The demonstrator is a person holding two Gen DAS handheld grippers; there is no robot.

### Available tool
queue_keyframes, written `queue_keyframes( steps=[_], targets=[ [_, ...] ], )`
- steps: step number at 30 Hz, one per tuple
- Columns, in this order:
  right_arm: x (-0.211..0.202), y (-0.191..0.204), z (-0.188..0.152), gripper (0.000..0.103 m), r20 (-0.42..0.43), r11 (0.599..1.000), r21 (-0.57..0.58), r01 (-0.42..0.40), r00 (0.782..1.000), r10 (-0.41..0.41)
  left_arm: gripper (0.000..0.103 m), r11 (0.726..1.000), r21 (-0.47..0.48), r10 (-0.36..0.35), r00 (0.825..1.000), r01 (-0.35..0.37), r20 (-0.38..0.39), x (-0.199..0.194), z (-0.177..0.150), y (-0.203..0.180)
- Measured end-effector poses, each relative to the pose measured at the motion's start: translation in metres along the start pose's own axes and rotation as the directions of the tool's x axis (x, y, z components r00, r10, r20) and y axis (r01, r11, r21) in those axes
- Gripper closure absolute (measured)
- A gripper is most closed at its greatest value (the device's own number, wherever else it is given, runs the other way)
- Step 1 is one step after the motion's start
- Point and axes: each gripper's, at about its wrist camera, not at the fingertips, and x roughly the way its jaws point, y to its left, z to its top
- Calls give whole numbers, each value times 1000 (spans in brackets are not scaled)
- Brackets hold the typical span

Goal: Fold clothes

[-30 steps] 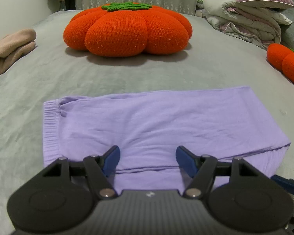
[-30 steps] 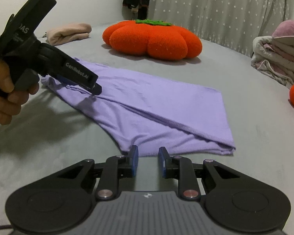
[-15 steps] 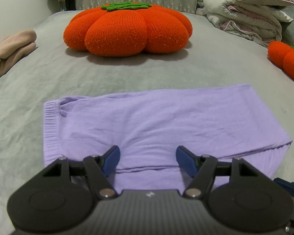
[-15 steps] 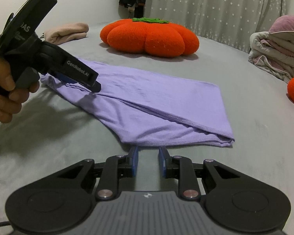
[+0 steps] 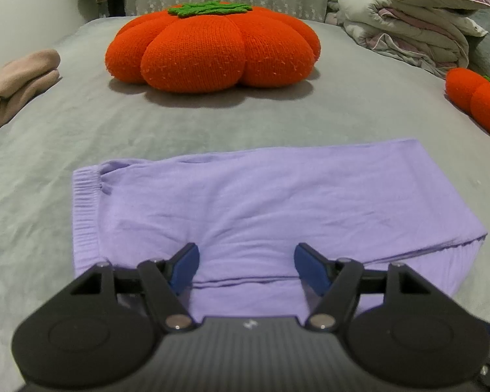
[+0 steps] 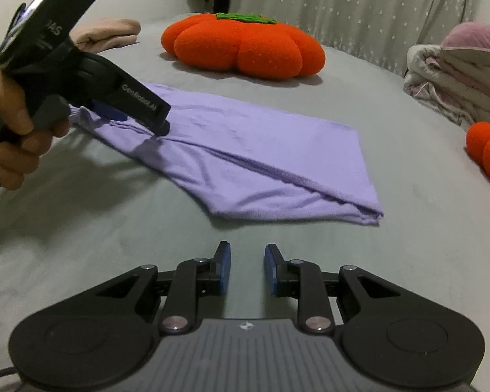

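On grey bed (image 5: 343,114) | folded lilac trousers (image 5: 261,202) | left gripper (image 5: 246,263) above, fingers apart

The left gripper (image 5: 246,266) hung just above the purple pants (image 5: 261,202), tipped down, with its jaws wide apart and nothing between them. A hand (image 6: 8,124) held its handle. The right gripper (image 6: 246,268) sat near the pants' front edge, its jaws only a little apart.

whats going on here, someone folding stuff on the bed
A person holds tongs in each hand over a grey bed. The lilac garment lies already folded over. The left tongs hover open above its near edge; the right tongs are narrowly open over bare sheet, short of the cloth. Neither grips anything.
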Motion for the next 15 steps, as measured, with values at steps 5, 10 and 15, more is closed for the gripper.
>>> queue_keyframes(
  steps=[5, 10, 15],
  targets=[
    [-5, -6, 1, 79, 26, 994, 24, -111, 994, 110, 35, 997, -63, -40, 999, 39, -3, -15, 0, 4],
    [10, -3, 9, 79, 42, 988, 19, -156, 987, 155, 35, 994, -107, -19, 999, 14, -43, -24, -9, 2],
    [16, -1, 20, 79, 49, 988, -9, -156, 986, 157, 35, 997, -72, 9, 999, -12, -48, -17, -10, 0]
  ],
)
